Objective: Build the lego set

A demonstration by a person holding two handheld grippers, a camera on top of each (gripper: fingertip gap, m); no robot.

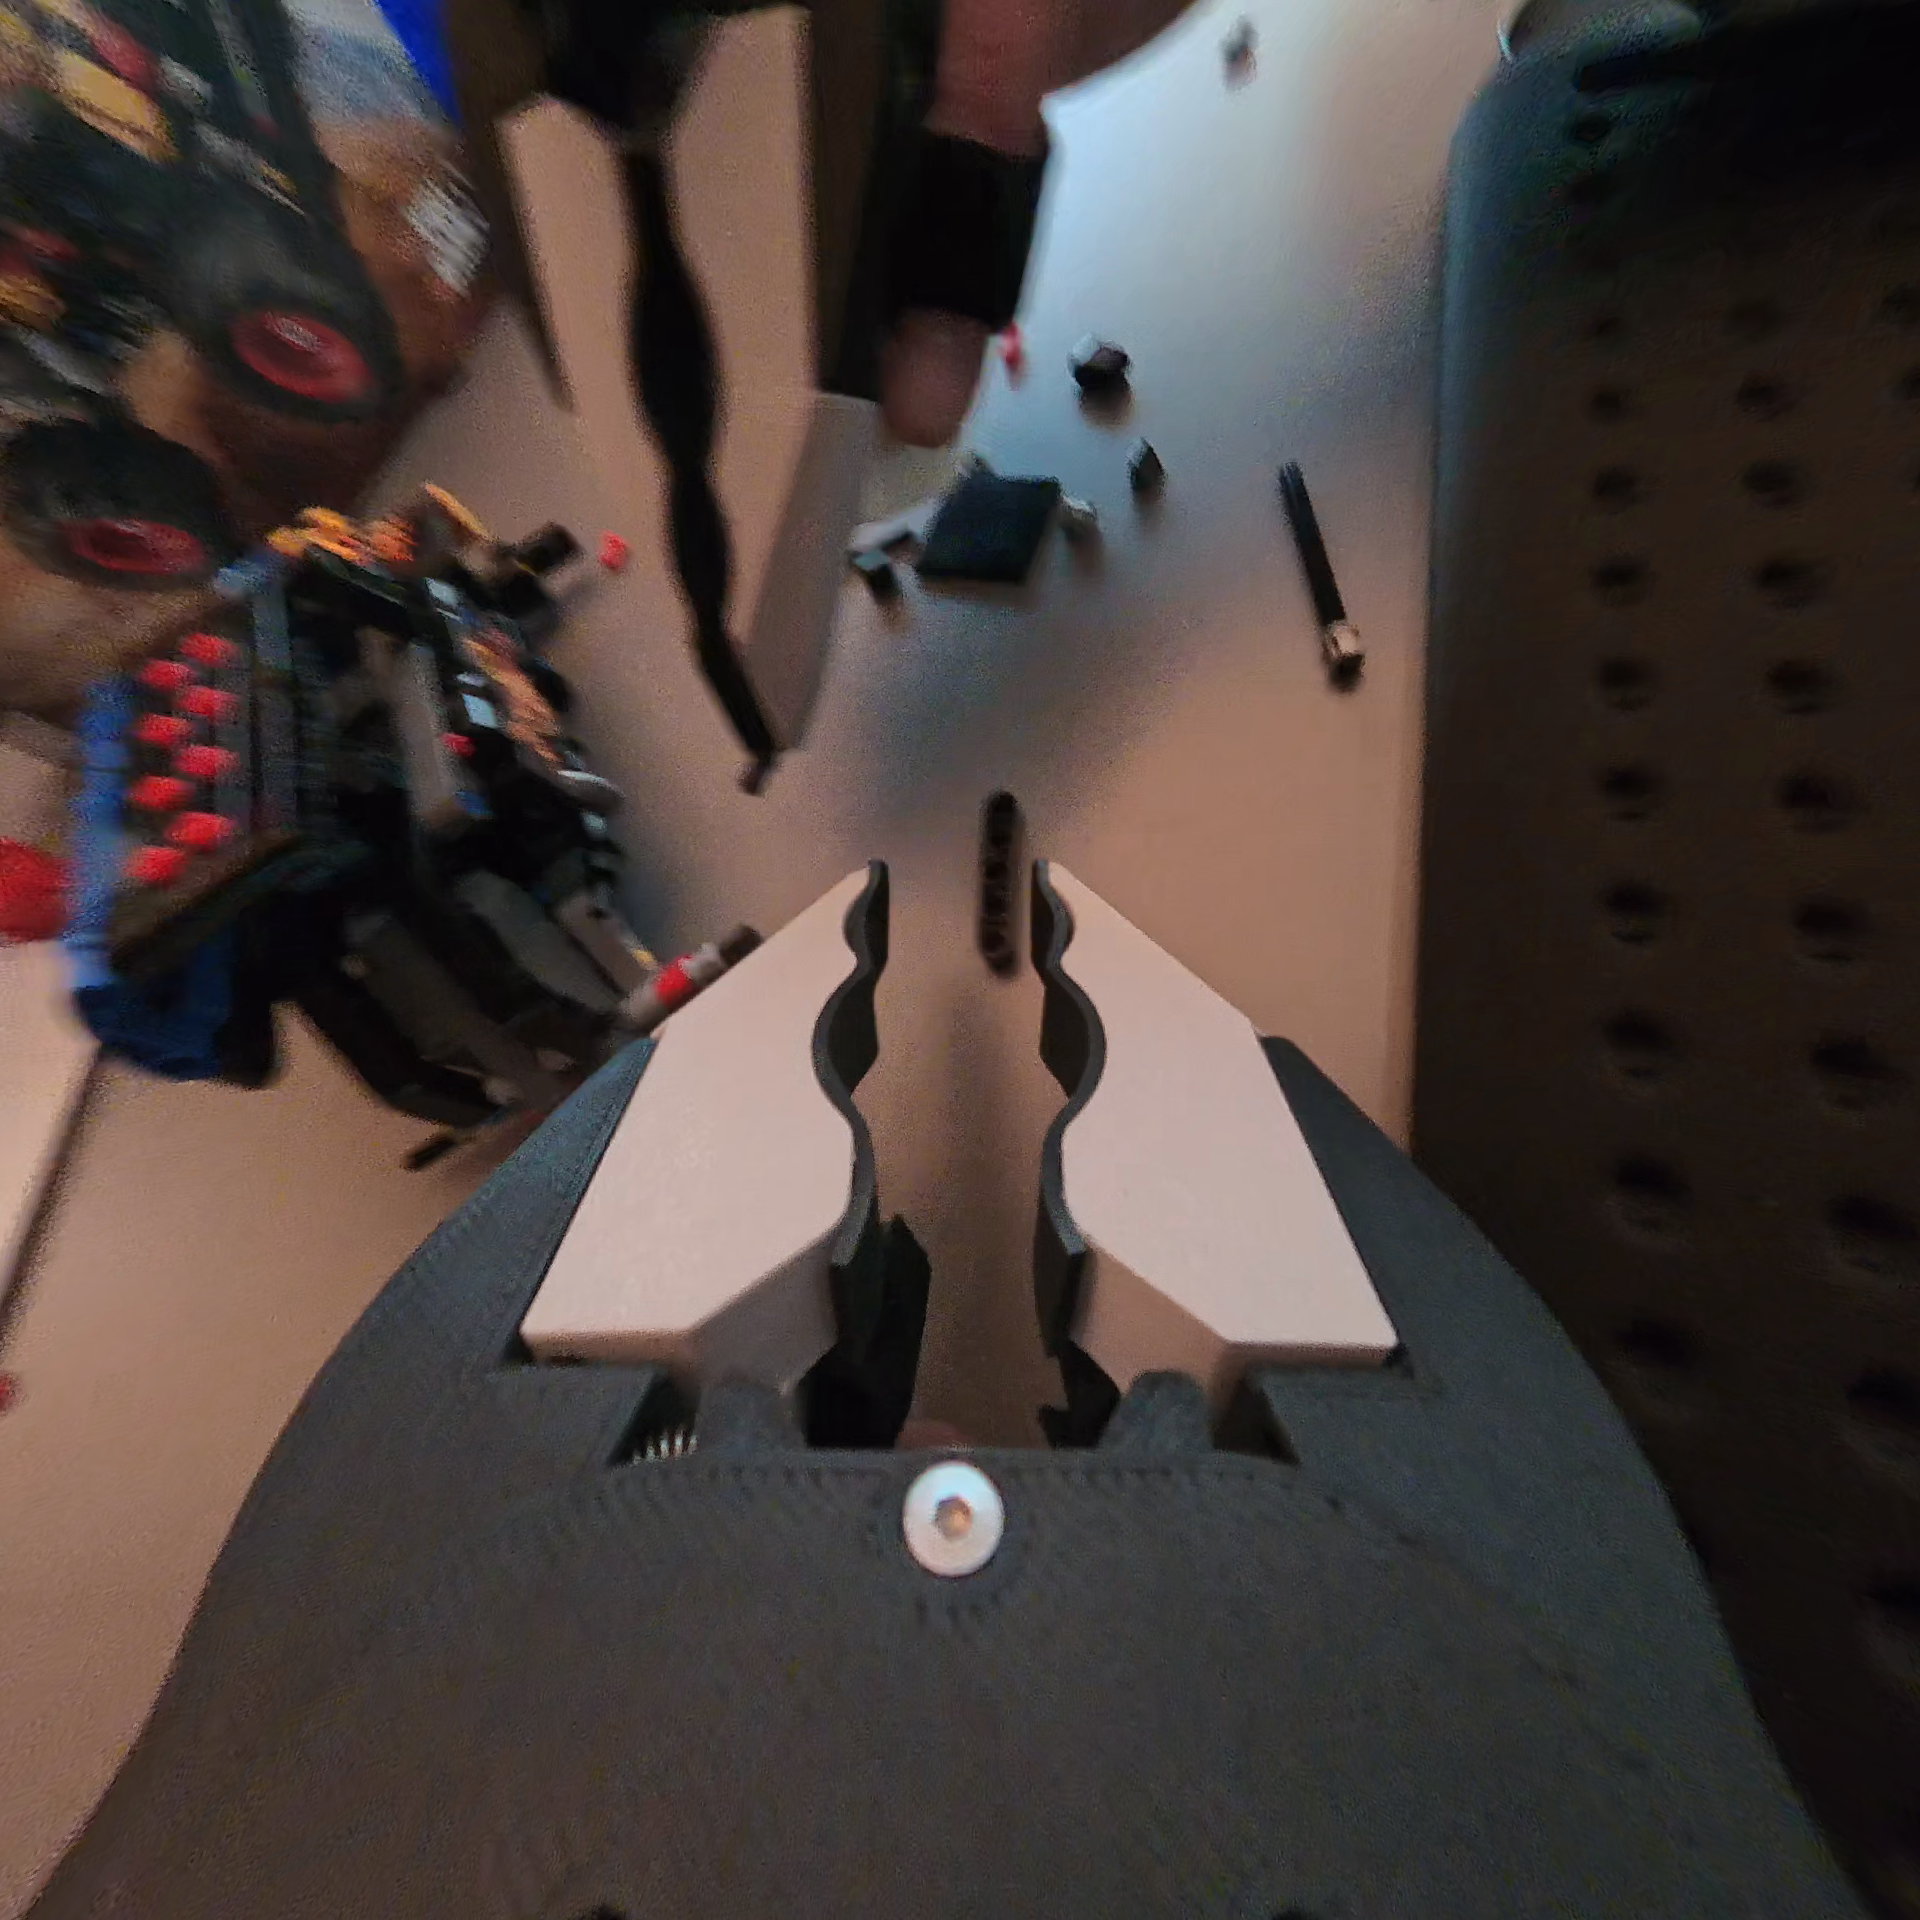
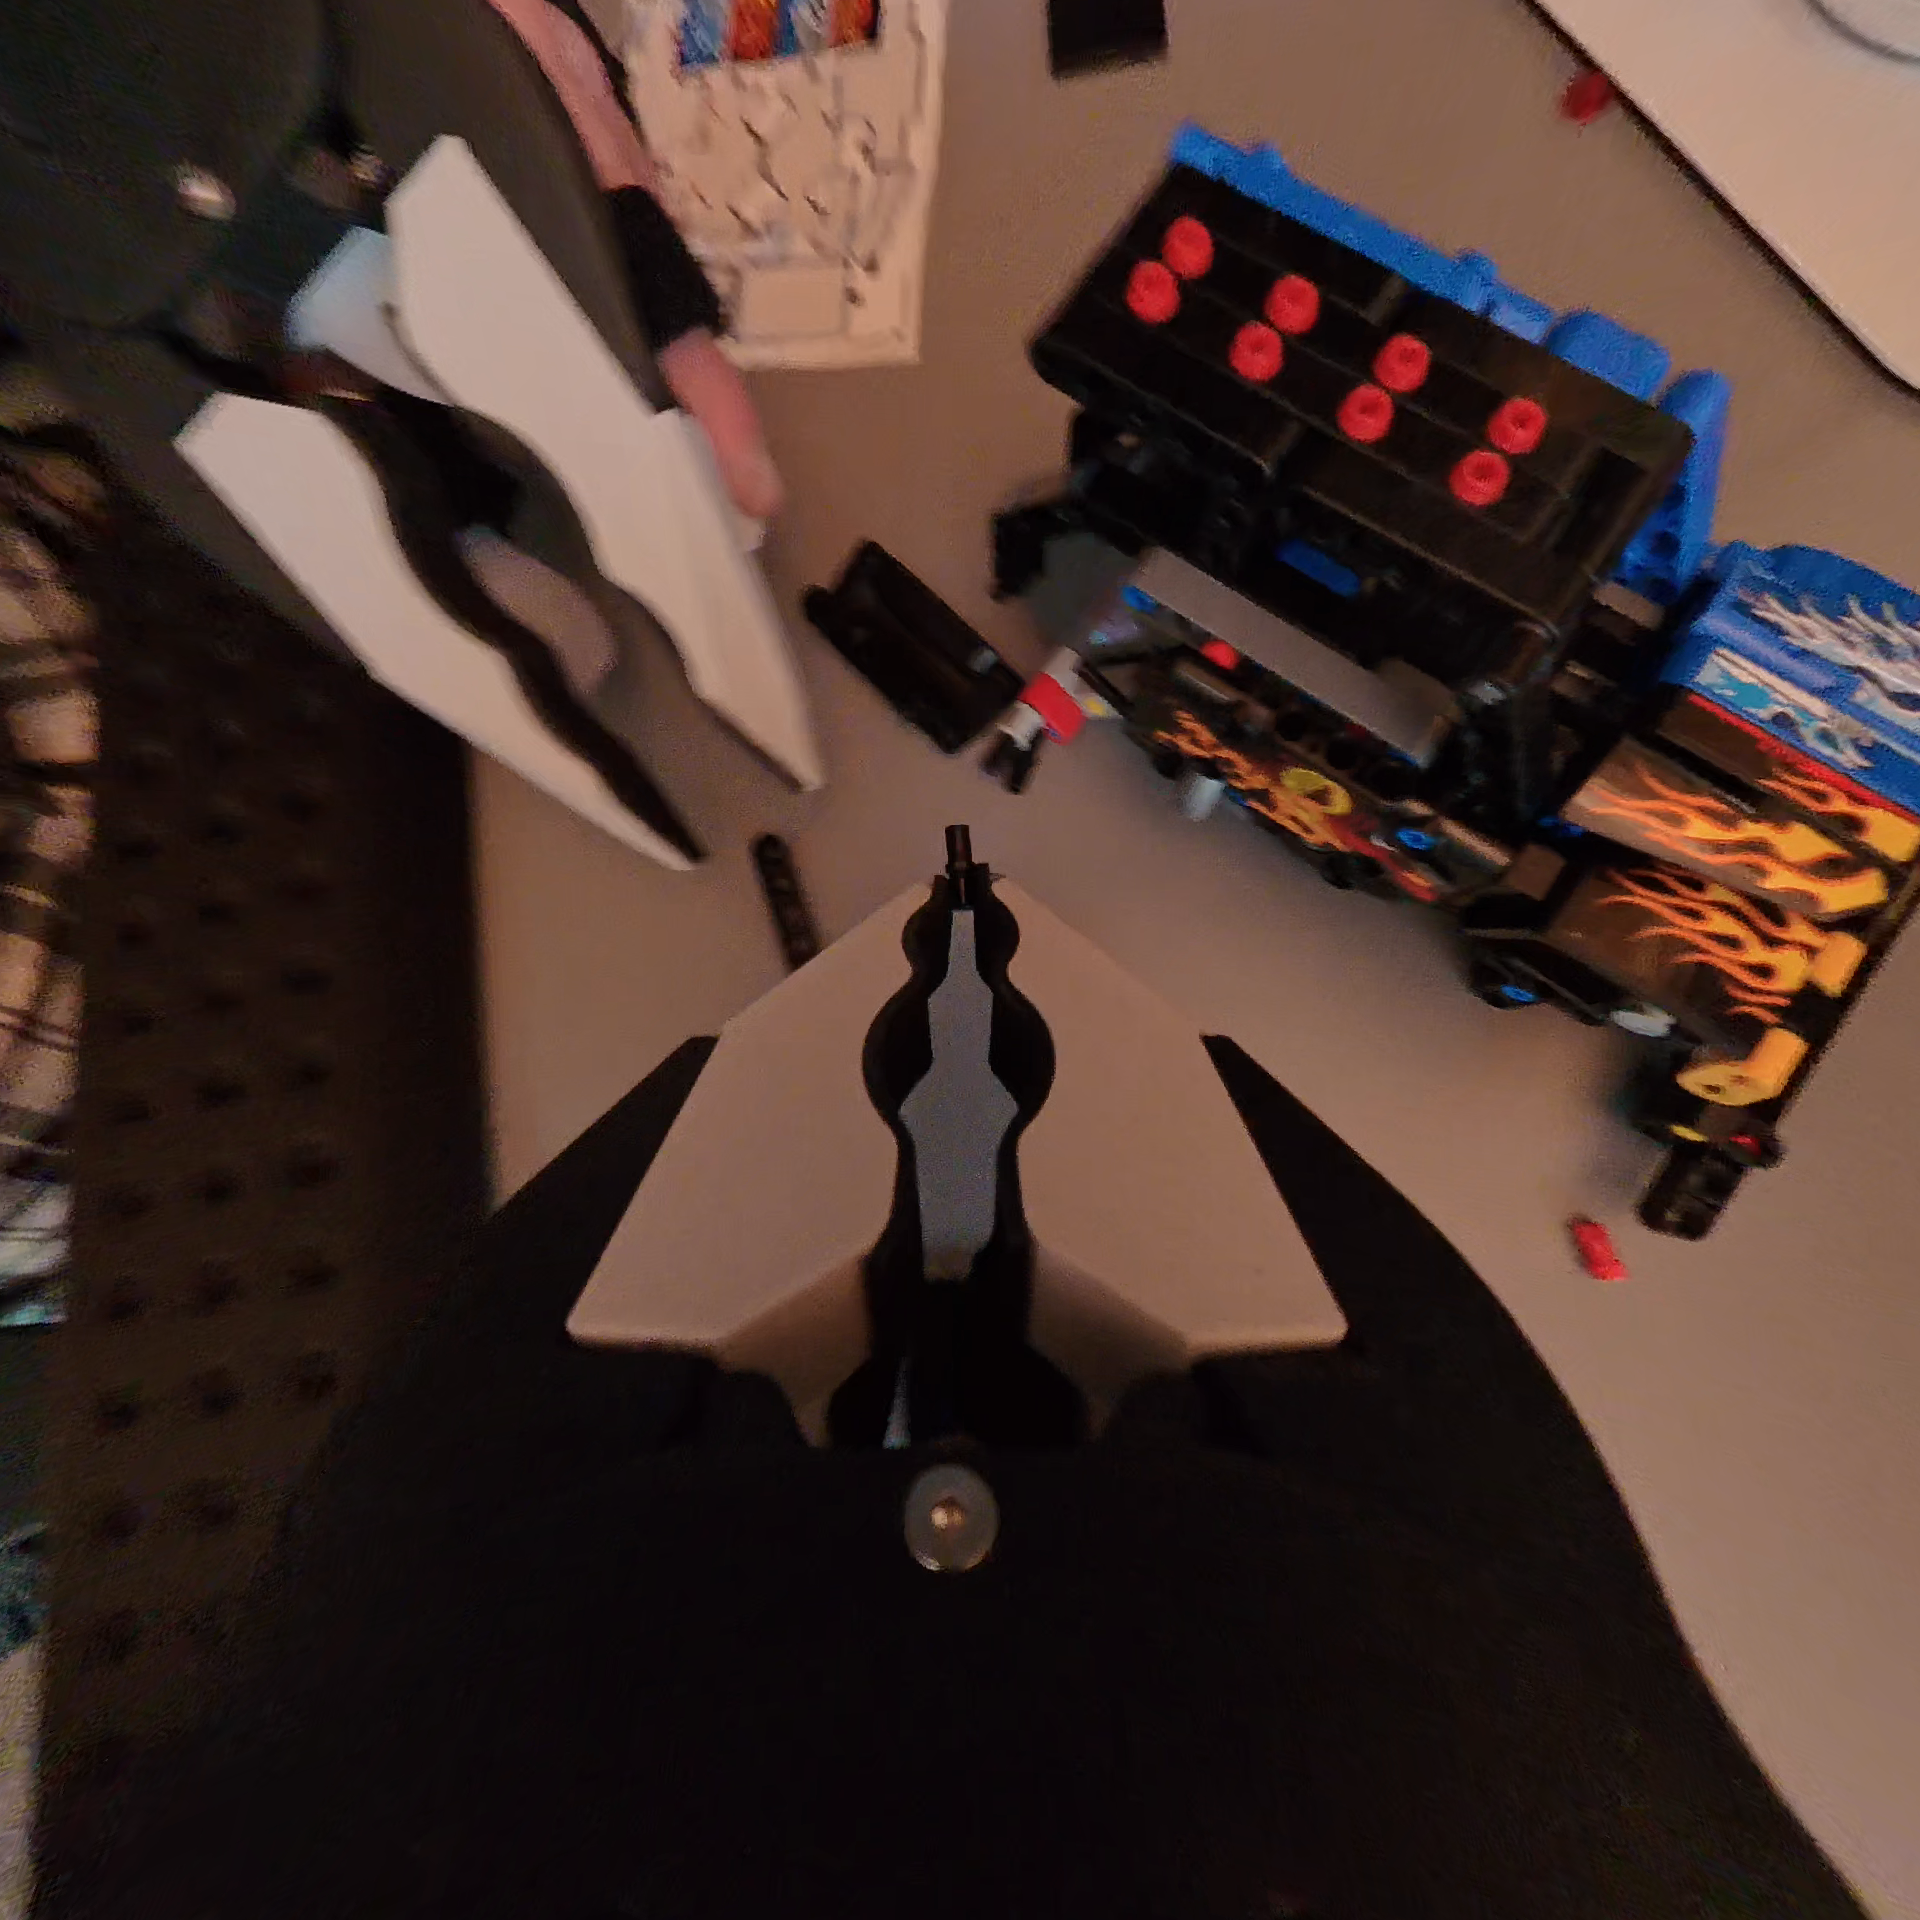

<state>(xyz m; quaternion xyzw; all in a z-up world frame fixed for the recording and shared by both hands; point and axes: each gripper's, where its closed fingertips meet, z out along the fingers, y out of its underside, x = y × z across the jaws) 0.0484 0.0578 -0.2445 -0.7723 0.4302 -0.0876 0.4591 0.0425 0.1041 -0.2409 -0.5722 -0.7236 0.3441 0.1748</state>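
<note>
A dark perforated panel (image 1: 1683, 831) borders the pale table (image 1: 1195, 675).

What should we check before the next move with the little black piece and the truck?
1. Right gripper pinches the small black pin at its very tips: ok.
2. Pin sits straight in the gripper: cannot tell, too small and blurred.
3. Left gripper open and holding nothing: ok.
4. Black beam with holes lies flat on the table, just ahead of the left gripper's tips: ok.
5. Truck model stands off to the side, touched by neither gripper: ok.
6. Which hole the pin goes into: cannot tell.
</note>
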